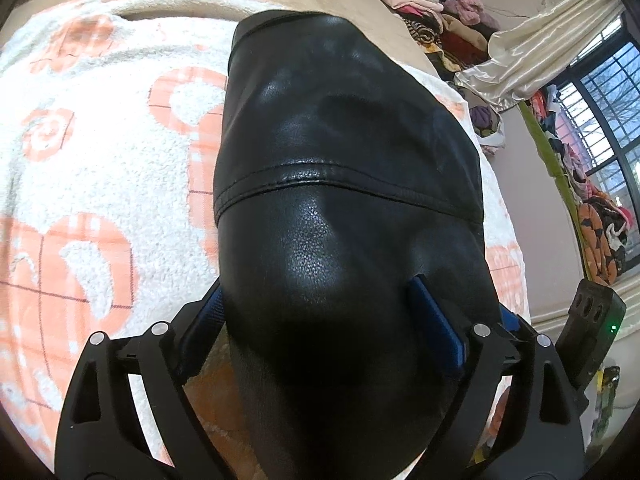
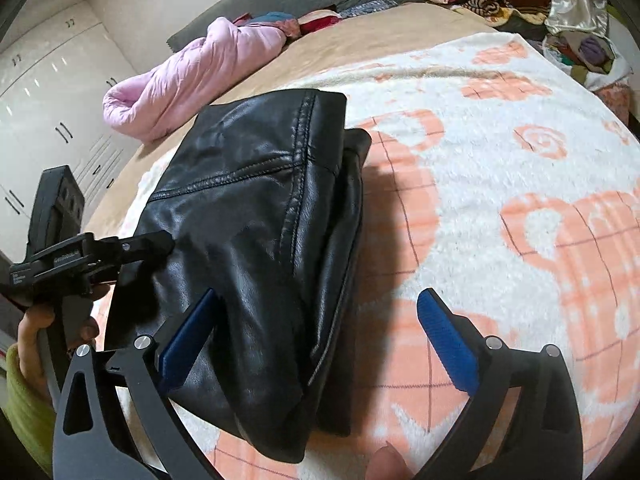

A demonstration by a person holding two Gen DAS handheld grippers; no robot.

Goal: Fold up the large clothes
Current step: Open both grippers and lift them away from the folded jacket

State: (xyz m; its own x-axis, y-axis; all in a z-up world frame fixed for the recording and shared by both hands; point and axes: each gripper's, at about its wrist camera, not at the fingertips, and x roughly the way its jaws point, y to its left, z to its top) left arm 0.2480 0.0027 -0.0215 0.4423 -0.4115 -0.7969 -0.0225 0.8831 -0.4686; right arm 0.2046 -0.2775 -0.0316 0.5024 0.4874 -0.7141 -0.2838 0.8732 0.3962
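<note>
A black leather jacket point(image 2: 256, 216) lies folded into a thick bundle on a white and orange fleece blanket point(image 2: 500, 168). In the left wrist view the jacket point(image 1: 340, 184) fills the space between my left gripper's point(image 1: 320, 312) wide-spread blue pads point(image 1: 436, 320); whether they press it is unclear. In the right wrist view that left gripper point(image 2: 152, 244) sits at the jacket's left edge. My right gripper point(image 2: 320, 332) is open, its left pad point(image 2: 188, 340) against the jacket's near end, its right pad point(image 2: 448, 344) over bare blanket.
A pink quilted garment point(image 2: 188, 76) lies beyond the jacket on the tan bed sheet point(image 2: 384, 36). Piles of clothes point(image 1: 432, 4) sit at the far bed edge, with a white curtain point(image 1: 540, 48) and window point(image 1: 612, 120). White cabinets point(image 2: 52, 92) stand left.
</note>
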